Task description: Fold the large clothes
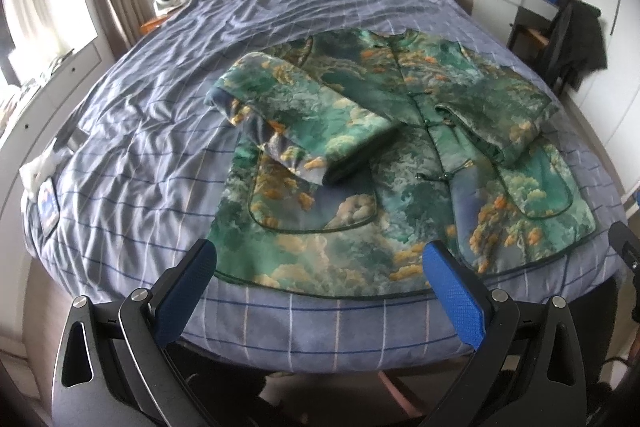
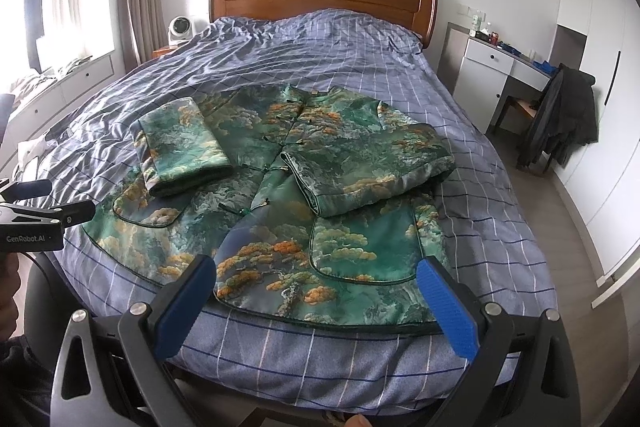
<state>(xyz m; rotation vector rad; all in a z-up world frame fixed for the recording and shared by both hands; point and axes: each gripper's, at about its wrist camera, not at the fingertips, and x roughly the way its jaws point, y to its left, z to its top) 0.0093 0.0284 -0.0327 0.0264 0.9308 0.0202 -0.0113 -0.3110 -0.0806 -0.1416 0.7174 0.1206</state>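
My left gripper (image 1: 316, 263) and right gripper (image 2: 316, 279) hang with jaws released, empty, above the hem. The jacket (image 1: 400, 163) lies flat on the bed (image 1: 160, 107) at twelve o'clock, sleeves folded in, long axis running six to twelve; both arms seem equally near.
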